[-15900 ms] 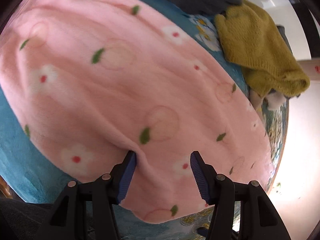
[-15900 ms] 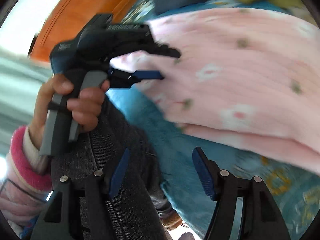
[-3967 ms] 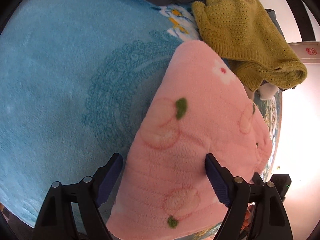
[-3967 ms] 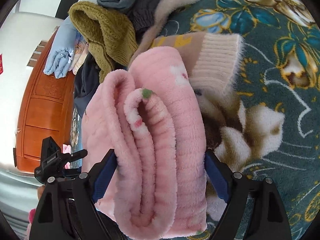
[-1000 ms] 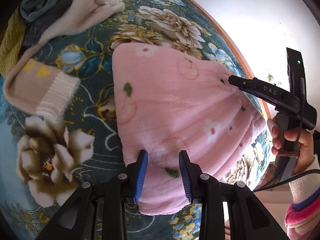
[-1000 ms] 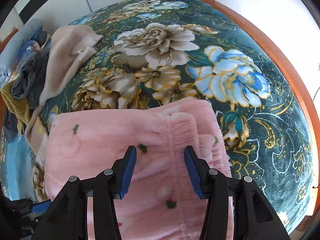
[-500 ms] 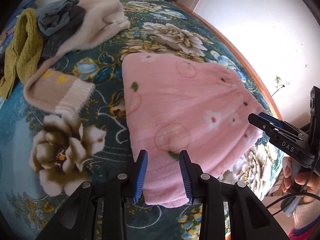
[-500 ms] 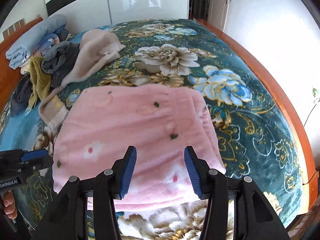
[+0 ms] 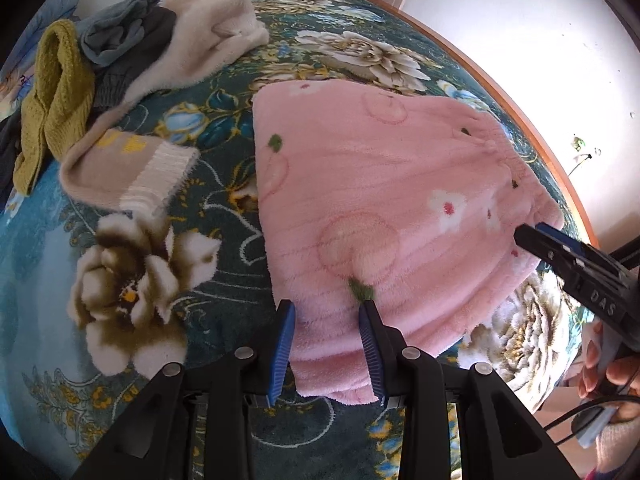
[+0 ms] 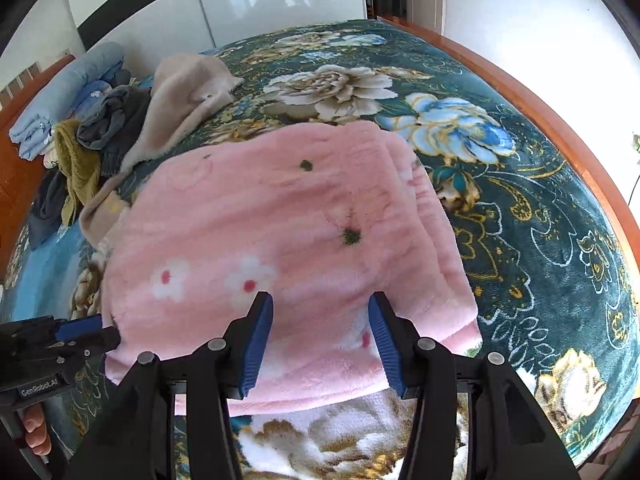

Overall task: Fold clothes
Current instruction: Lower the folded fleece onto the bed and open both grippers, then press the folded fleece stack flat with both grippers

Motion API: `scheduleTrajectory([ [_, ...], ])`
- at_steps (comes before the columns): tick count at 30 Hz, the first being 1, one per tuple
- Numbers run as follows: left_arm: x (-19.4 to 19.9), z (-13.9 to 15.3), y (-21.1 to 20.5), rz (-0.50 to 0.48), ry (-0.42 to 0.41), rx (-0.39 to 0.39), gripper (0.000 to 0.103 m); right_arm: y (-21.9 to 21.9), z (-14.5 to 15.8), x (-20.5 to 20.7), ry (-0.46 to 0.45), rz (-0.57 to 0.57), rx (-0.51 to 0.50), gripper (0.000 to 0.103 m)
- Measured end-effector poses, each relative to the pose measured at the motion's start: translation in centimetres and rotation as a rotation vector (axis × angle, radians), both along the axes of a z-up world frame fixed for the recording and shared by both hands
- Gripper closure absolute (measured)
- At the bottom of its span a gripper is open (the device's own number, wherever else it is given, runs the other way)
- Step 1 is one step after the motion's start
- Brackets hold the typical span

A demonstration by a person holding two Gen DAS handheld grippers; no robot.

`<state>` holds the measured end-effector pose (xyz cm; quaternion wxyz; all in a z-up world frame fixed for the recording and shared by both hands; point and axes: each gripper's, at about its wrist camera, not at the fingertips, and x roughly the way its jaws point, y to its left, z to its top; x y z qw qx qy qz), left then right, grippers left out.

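Note:
A folded pink fleece garment point(image 9: 380, 208) with flowers and green leaves lies flat on the dark green floral bedspread point(image 9: 132, 360); it also shows in the right wrist view point(image 10: 288, 240). My left gripper point(image 9: 326, 328) is open, its blue pads straddling the garment's near corner. My right gripper point(image 10: 320, 320) is open over the garment's near edge. Each gripper appears in the other's view, the right one point(image 9: 560, 248) at the garment's right corner and the left one point(image 10: 80, 330) at its left corner.
A pile of unfolded clothes lies at the far left: a beige fleece top point(image 9: 192, 64), a mustard knit point(image 9: 56, 96), grey items point(image 9: 120, 36). Folded light-blue clothes point(image 10: 60, 96) sit by the headboard. The bed's wooden edge point(image 10: 568, 132) runs along the right.
Over the last second both grippers pulled back and up from the pink garment, which stayed flat on the bedspread. Both sets of jaws widened slightly.

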<state>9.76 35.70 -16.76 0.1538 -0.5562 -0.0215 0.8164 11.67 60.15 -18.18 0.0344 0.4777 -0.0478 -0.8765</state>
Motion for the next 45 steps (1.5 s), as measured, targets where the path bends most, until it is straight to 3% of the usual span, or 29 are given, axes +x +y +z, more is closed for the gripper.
scheduleTrajectory([
  [3,1.0,-0.4,0.2,0.030,0.007,-0.010,0.063,-0.6,-0.3,2.0,-0.004,0.027,0.013,0.052],
  [6,2.0,-1.0,0.6,0.055,0.013,-0.022,0.053,-0.3,-1.9,3.6,-0.043,0.021,0.011,0.052],
  [8,2.6,-1.3,0.8,0.071,0.016,-0.030,0.038,0.0,-3.2,4.3,-0.074,0.004,0.004,0.052],
  [12,3.9,-2.1,1.2,0.103,0.024,-0.047,0.029,0.3,-4.8,4.8,-0.091,-0.009,-0.001,0.052],
  [18,4.9,-3.6,1.6,0.125,0.042,-0.062,0.024,0.2,-6.4,4.6,-0.049,-0.029,-0.011,0.041],
  [25,3.9,-5.6,0.5,0.146,0.037,-0.044,0.003,-0.7,-7.0,4.9,0.002,-0.048,0.031,0.037],
  [28,3.8,-6.1,0.4,0.149,0.031,-0.040,0.000,-1.0,-7.2,5.2,0.026,-0.068,0.030,0.035],
  [30,3.7,-6.3,0.5,0.149,0.027,-0.041,0.000,-1.3,-7.2,5.3,0.038,-0.069,0.029,0.026],
  [32,3.5,-6.4,0.3,0.156,0.019,-0.036,0.000,-1.8,-7.4,5.3,0.045,-0.070,0.056,0.023],
  [45,3.6,-6.6,1.0,0.143,0.031,-0.075,0.000,-3.2,-8.4,6.6,0.119,-0.093,0.083,0.014],
])
